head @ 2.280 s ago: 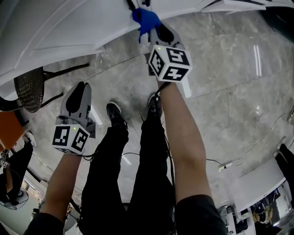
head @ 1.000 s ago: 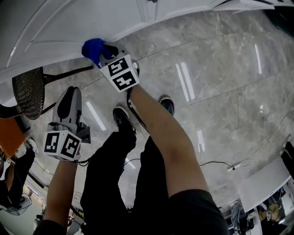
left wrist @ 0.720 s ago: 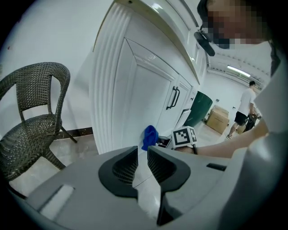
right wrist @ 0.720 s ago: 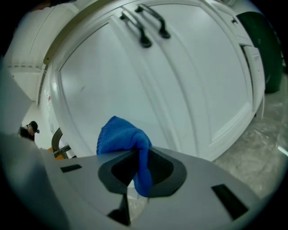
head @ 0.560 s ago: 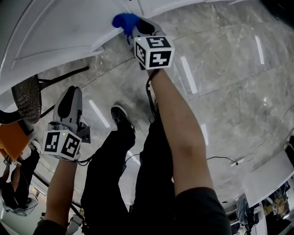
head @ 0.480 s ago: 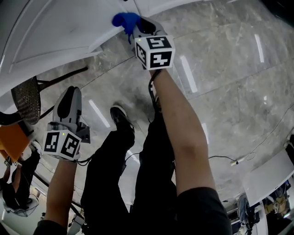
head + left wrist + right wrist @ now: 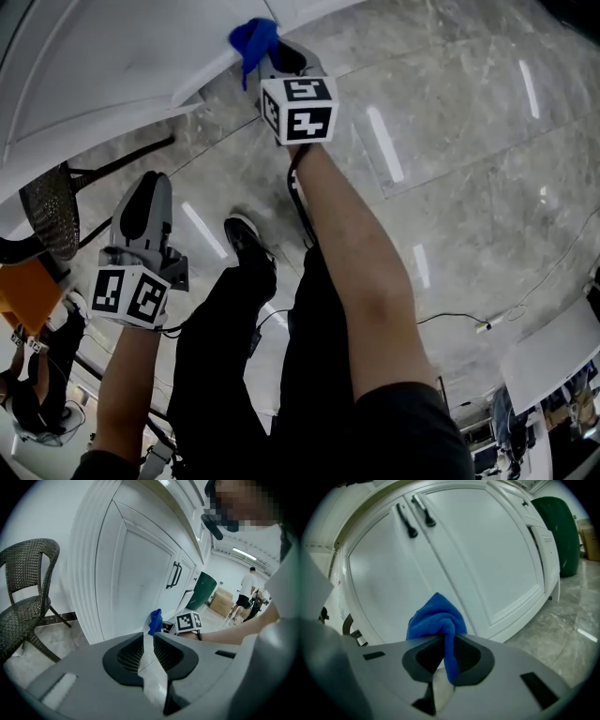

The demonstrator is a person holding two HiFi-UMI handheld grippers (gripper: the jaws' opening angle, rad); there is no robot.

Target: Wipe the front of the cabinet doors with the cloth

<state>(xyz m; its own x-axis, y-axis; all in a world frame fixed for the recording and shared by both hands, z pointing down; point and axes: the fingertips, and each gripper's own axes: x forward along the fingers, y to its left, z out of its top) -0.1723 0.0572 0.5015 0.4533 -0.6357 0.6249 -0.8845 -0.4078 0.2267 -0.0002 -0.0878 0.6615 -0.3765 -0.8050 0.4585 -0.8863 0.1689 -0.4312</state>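
1. Right gripper [image 7: 274, 58]: jaws clamped on a blue cloth [image 7: 251, 37]. In the right gripper view a fold of the cloth [image 7: 436, 618] runs down between the jaws of that gripper [image 7: 445, 644], and the rest bunches above them.
2. The cloth sits low on the white cabinet [image 7: 112, 56], at the bottom edge of the door fronts. I cannot tell whether it is actually touching them.
3. The right gripper view looks up at two panelled cabinet doors [image 7: 487, 559]. The cloth lies over the seam between them, and a pair of dark handles [image 7: 417, 520] sits well above it.
4. Left gripper [image 7: 152, 192]: held low at my left side, well apart from the cabinet. Its own view shows the jaws of the gripper [image 7: 148, 644] a narrow gap apart, with nothing between them.
5. Through that gap I see the cloth [image 7: 155, 622] and the right gripper's marker cube [image 7: 189, 621] at the base of the cabinet front [image 7: 136, 573].
6. A wicker chair [image 7: 28, 588] stands to the left of the cabinet.
7. A green bin [image 7: 560, 531] stands past the cabinet's far end.
8. The floor [image 7: 450, 141] is glossy grey marble.
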